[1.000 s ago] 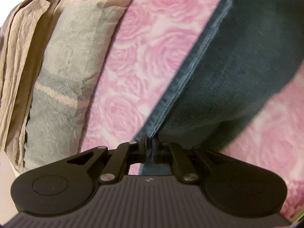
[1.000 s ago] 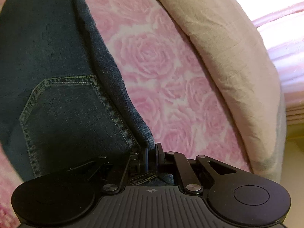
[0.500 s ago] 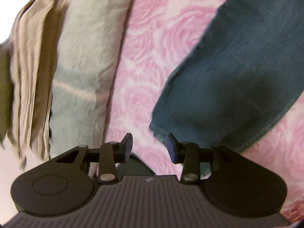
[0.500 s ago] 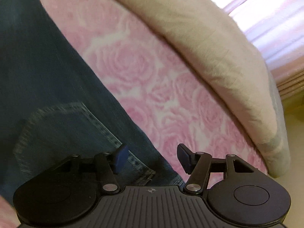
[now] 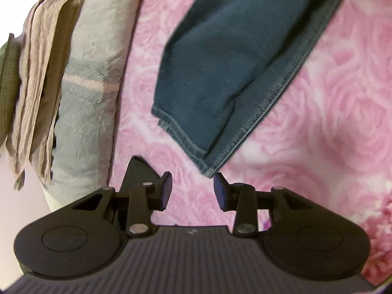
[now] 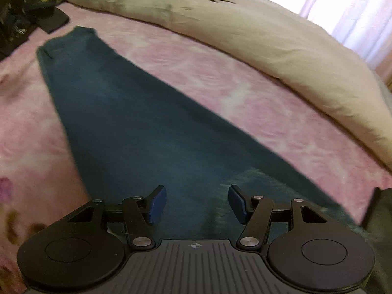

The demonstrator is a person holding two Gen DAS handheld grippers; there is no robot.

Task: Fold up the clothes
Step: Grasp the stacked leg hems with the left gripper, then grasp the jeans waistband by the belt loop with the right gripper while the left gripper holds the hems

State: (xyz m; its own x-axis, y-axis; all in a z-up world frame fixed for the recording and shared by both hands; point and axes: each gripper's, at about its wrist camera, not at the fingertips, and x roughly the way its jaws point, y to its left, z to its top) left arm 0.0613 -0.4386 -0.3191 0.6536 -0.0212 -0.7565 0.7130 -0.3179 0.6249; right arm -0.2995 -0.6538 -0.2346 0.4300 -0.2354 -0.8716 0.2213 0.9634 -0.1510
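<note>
Bed with a pink rose-print cover (image 6: 245, 93), seen from both hand-held grippers. The cover fills most of each view and serves as the working surface.

Jeans (image 6: 137, 127): dark blue denim, laid flat on the cover as one long, narrow strip. In the right wrist view the strip runs from the near edge, under the gripper, away to the far left, narrowing as it goes. In the left wrist view the stitched hem end (image 5: 196, 147) lies on the cover, its corner just ahead of the fingertips.

Left gripper (image 5: 192, 188): jaws narrowly apart and closing, nothing between them, only bare cover below; the hem corner sits just beyond the right pad, contact unclear.

Right gripper (image 6: 197, 204): jaws set wider, hanging over the near part of the jeans, gripping nothing.

Surroundings: a beige duvet (image 6: 269, 39) lies bunched along the far right side of the bed. In the left wrist view a grey-green striped pillow (image 5: 90, 93) and crumpled tan cloth (image 5: 36, 73) lie at the left. Dark clothes (image 6: 22, 24) are heaped at the far left corner. Bright pale curtains (image 6: 355, 12) hang beyond the bed at the far right.
</note>
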